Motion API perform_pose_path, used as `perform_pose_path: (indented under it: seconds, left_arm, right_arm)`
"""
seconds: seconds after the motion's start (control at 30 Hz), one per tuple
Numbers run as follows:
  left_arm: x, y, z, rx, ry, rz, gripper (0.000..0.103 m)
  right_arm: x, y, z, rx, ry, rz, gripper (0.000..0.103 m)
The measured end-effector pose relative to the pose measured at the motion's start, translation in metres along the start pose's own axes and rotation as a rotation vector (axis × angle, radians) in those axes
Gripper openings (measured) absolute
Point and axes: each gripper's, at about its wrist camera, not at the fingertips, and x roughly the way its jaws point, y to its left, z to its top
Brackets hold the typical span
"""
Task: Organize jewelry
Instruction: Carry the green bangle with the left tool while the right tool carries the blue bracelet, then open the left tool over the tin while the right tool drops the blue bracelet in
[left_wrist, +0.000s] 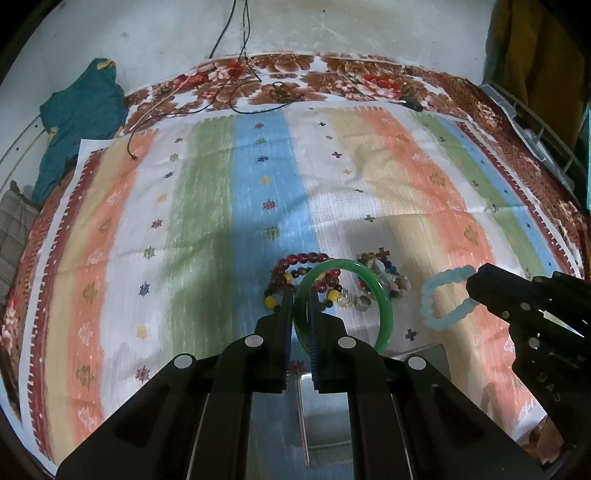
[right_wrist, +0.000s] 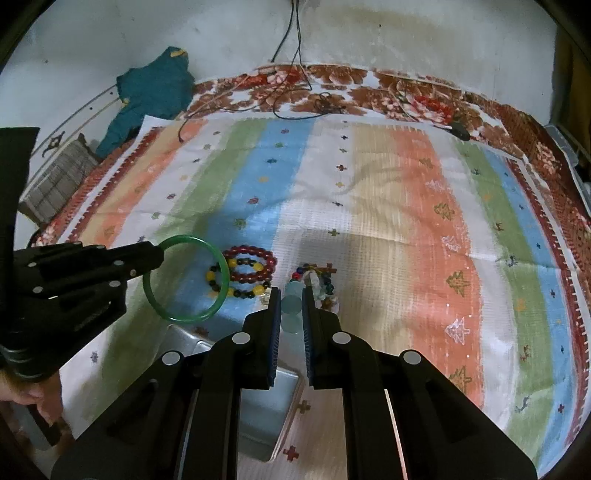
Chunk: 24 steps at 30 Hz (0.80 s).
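With my left tool pinched shut on the green bangle and my right tool on the pale blue bracelet above the tray — thin grips — either could slip out.

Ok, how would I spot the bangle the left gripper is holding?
Find the striped cloth, then the beaded bracelets heaped near its front edge. Above them the left gripper pinches the green bangle: one smooth, solid ring, not strung beads.
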Motion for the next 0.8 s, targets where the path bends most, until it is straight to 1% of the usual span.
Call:
perform_pose_path:
  seconds: [0.33, 0.8]
  left_arm:
    - [-0.021, -0.003, -0.014, -0.003, -0.02, -0.011, 0.007]
    - [-0.04, -0.009, -0.037, 0.002, -0.025, -0.022, 0.008]
  right_arm:
    - [-0.015, 0.013, -0.015, -0.026, -0.009, -0.007, 0.012]
    - [-0.034, 0.018, -0.035, -0.016, -0.01, 0.021, 0.012]
